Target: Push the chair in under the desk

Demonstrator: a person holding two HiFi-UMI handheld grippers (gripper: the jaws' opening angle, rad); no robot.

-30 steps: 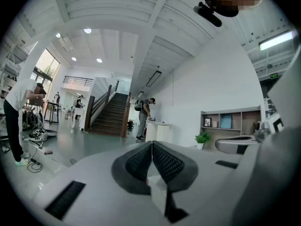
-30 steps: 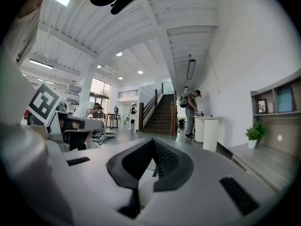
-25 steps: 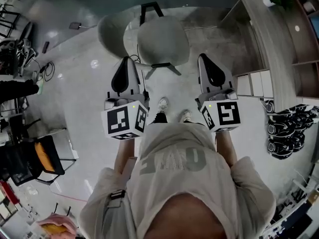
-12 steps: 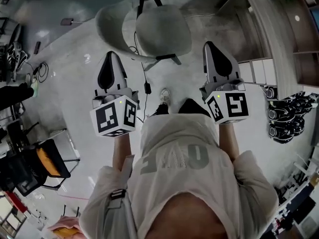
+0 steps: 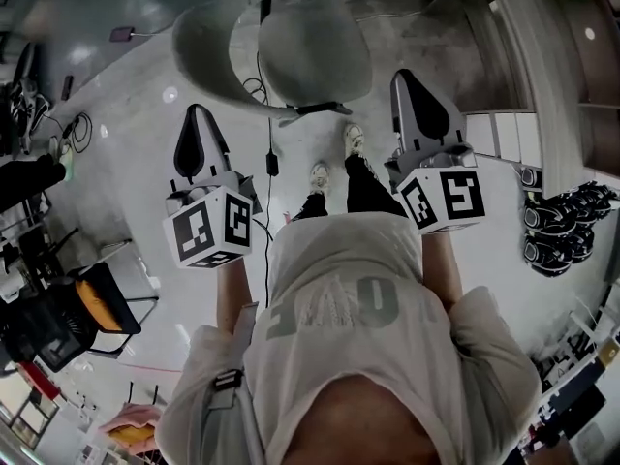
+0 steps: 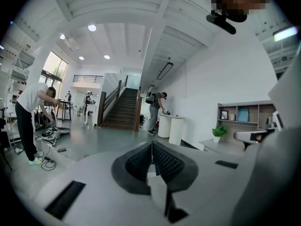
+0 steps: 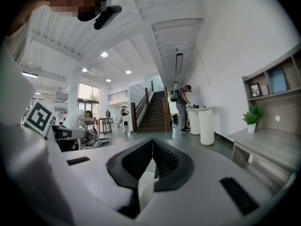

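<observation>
Approaching the chair with both grippers shut: slip and snag risks noted

**Position.** The light grey, round-backed shell chair (image 5: pixel 315 51) on thin black legs stands on the pale glossy floor (image 5: pixel 145 192) at 12 o'clock from the person. It is apart from both grippers. A light grey rounded tabletop (image 5: pixel 199 51), judged to be the desk, lies at the chair's 10 o'clock and passes behind it. The chair does not look fully tucked in.

**Grippers.** The left gripper (image 5: pixel 197 114) sits at 8 o'clock of the chair and the right gripper (image 5: pixel 407 77) at 4 o'clock. Both gripper views show the dark ribbed jaws pressed together with nothing between them.

**Hazards.**
1. Closed jaws offer only a narrow tip. On a smooth curved shell they could slide off sideways. If one tip lands first, the chair may yaw instead of running straight.
2. A thin black cable with a small black box (image 5: pixel 272 153) trails over the floor at 7 o'clock of the chair, up towards its legs. It could catch a leg, or the person's pale shoes (image 5: pixel 320 177).
3. On so slick a floor, a hard shove may drive the shell into the tabletop's edge.
4. A long wooden counter (image 5: pixel 528 76) runs at 3 o'clock of the chair, near the right gripper. A wide swing could clip it.
</observation>
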